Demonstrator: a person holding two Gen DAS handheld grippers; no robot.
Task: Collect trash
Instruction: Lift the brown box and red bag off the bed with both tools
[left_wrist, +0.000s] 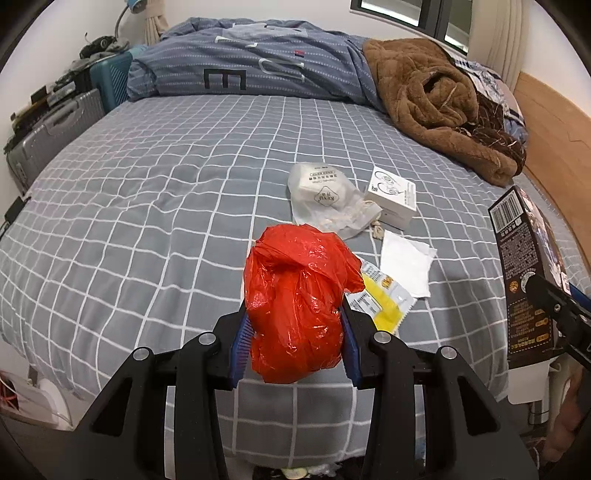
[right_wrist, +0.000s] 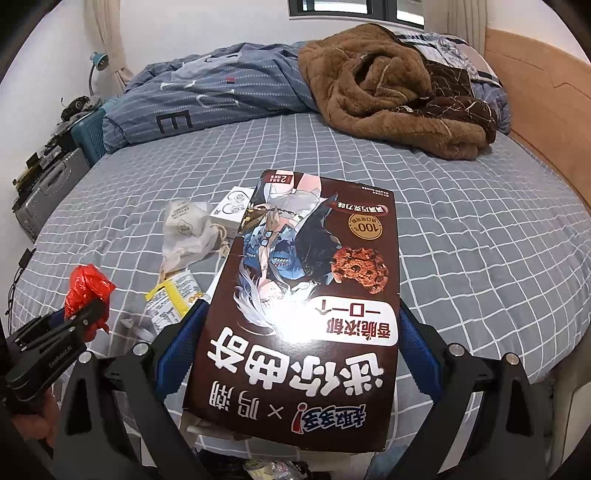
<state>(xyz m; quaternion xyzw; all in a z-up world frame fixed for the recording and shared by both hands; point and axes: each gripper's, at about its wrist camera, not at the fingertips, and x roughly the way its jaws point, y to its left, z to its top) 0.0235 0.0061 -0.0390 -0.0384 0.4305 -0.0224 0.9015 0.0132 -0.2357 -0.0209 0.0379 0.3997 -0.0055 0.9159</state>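
Observation:
My left gripper (left_wrist: 293, 325) is shut on a crumpled red plastic bag (left_wrist: 299, 302), held above the near edge of the bed; it also shows in the right wrist view (right_wrist: 86, 291). My right gripper (right_wrist: 299, 332) is shut on a large brown cookie box (right_wrist: 306, 302), which also shows at the right of the left wrist view (left_wrist: 528, 277). On the bed lie a yellow-and-white snack wrapper (left_wrist: 380, 299), a white tissue (left_wrist: 406, 262), a clear plastic bag with white contents (left_wrist: 325, 199) and a small white box (left_wrist: 393, 195).
The bed (left_wrist: 147, 221) has a grey checked sheet. A blue duvet (left_wrist: 251, 62) and a brown fleece blanket (left_wrist: 436, 99) are heaped at its far side. Suitcases (left_wrist: 55, 125) stand at the left. A wooden headboard (left_wrist: 554, 125) runs along the right.

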